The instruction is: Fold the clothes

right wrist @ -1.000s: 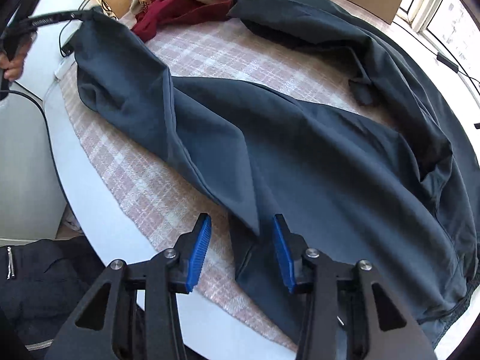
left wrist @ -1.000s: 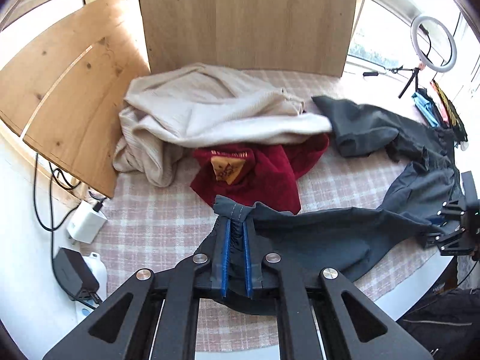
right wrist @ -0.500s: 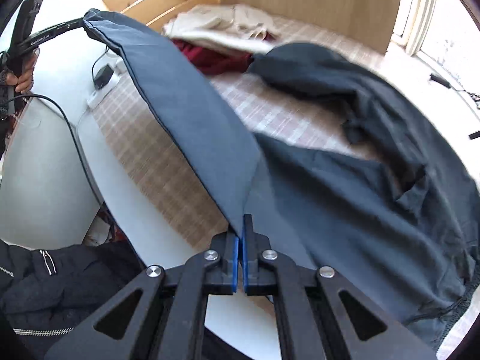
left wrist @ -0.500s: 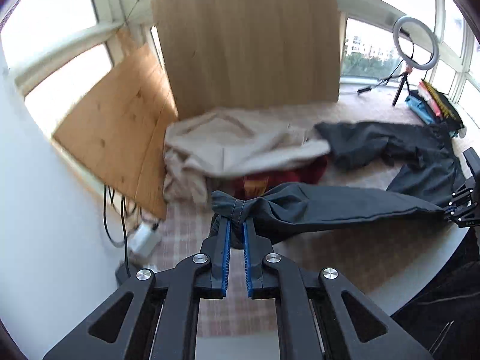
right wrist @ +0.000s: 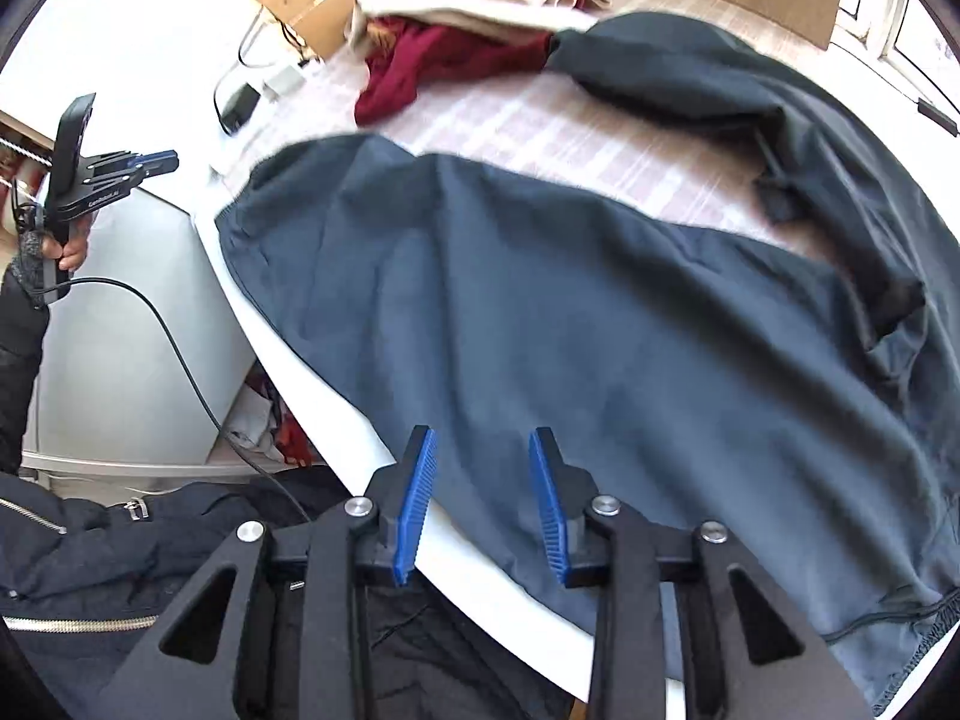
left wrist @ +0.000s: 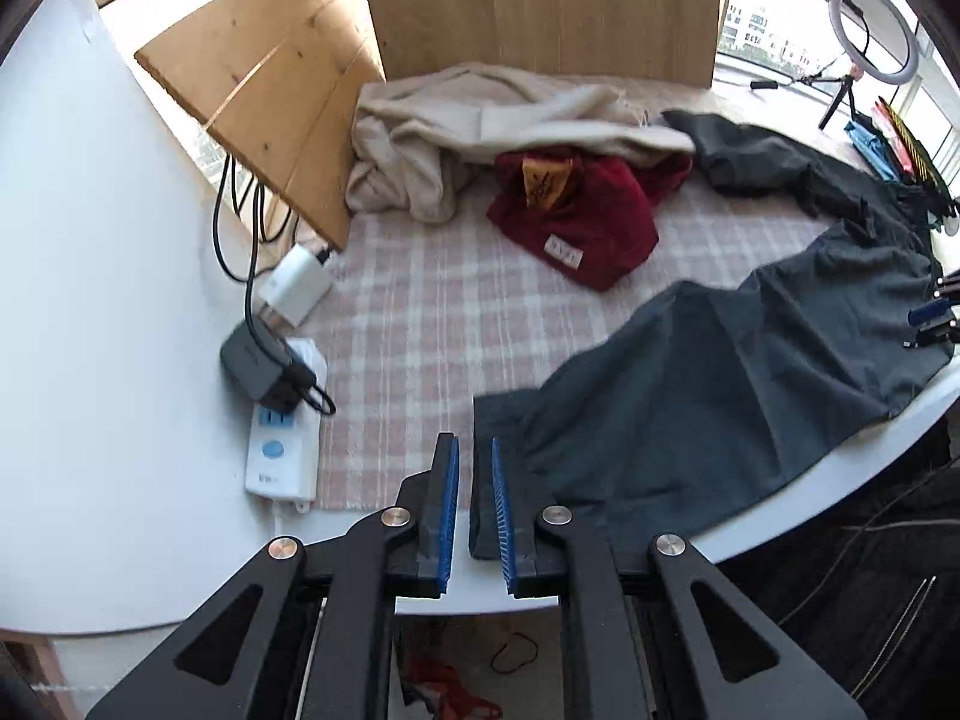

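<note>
A dark grey garment lies spread over the round table's near edge; it also fills the right wrist view. My left gripper is open and empty, with the garment's corner just past its right finger. My right gripper is open and empty, over the garment's hem at the table edge. The left gripper also shows in the right wrist view, off the table's side. A red garment and a cream garment lie heaped at the back.
The table has a checked cloth and a white rim. A white power strip with a black adapter lies at the left. Wooden boards stand at the back. A ring light is far right.
Both grippers held the dark garment stretched above the table; now both have opened and the garment lies flat on the table. Both grippers have pulled back toward the table edge.
</note>
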### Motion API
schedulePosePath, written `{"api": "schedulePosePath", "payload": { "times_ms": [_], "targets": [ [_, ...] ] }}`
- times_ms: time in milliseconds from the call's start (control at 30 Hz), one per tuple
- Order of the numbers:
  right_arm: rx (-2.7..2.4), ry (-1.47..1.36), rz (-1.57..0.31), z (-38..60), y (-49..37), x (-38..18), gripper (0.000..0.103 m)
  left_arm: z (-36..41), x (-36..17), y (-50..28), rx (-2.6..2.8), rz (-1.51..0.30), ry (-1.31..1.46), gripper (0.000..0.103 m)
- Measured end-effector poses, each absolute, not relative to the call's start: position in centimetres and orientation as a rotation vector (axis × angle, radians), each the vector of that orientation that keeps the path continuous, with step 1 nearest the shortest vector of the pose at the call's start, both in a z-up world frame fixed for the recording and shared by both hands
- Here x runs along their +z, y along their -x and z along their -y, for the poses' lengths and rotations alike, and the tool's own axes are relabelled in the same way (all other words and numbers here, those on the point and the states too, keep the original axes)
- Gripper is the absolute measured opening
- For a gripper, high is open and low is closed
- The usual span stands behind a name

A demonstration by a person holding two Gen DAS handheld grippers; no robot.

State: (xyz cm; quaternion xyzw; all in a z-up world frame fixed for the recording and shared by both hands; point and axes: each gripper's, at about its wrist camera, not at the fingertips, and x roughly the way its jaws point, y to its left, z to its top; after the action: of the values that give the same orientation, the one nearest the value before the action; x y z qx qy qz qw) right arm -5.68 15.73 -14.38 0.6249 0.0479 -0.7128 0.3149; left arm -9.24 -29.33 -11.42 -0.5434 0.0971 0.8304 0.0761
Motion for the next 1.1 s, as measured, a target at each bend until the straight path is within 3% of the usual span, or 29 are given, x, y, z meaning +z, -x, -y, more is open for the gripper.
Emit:
{"api": "schedulePosePath", "payload": {
  "times_ms": [233,367,567,633,667,700,733,833,933,1100],
  "targets": [
    [-2.175,-1.617,-0.051,-20.9,6.6,-11.6,0.032,19.1,-11.8,18.0,2.367,-0.237,1.408,0.013],
    [-2.302,-1.654,0.000,-25.0,8.1,-11.5,0.032,10.2,-14.5,24.1,2.198,-0.244,1.365,0.023],
    [-2.419,-1.698,0.117,-29.9,7.1,-11.1,0.032,2.2,-20.8,27.8,2.039,-0.570,1.394,0.023],
    [-2.435,-1.672,0.114,-29.7,7.7,-11.2,0.032,1.6,-22.2,28.2,2.005,-0.587,1.432,0.022],
    [-2.442,-1.659,0.113,-29.6,8.0,-11.3,0.032,1.4,-22.5,28.5,1.992,-0.571,1.444,0.017],
    [-2.450,-1.646,0.111,-29.5,8.3,-11.3,0.032,1.2,-22.5,28.8,1.992,-0.551,1.444,0.005],
    [-2.457,-1.632,0.109,-29.4,8.6,-11.4,0.032,1.1,-22.0,28.9,1.997,-0.519,1.432,0.003],
    [-2.432,-1.532,-0.005,-26.0,11.9,-11.4,0.035,1.1,-19.4,29.0,1.995,-0.411,1.374,0.003],
    [-2.330,-1.427,-0.135,-21.7,16.3,-12.0,0.045,2.3,-16.3,28.5,2.040,-0.379,1.343,0.005],
    [-2.172,-1.323,-0.370,-13.9,22.2,-13.5,0.045,7.3,-12.9,27.4,2.141,-0.261,1.331,0.008]
  ]
}}
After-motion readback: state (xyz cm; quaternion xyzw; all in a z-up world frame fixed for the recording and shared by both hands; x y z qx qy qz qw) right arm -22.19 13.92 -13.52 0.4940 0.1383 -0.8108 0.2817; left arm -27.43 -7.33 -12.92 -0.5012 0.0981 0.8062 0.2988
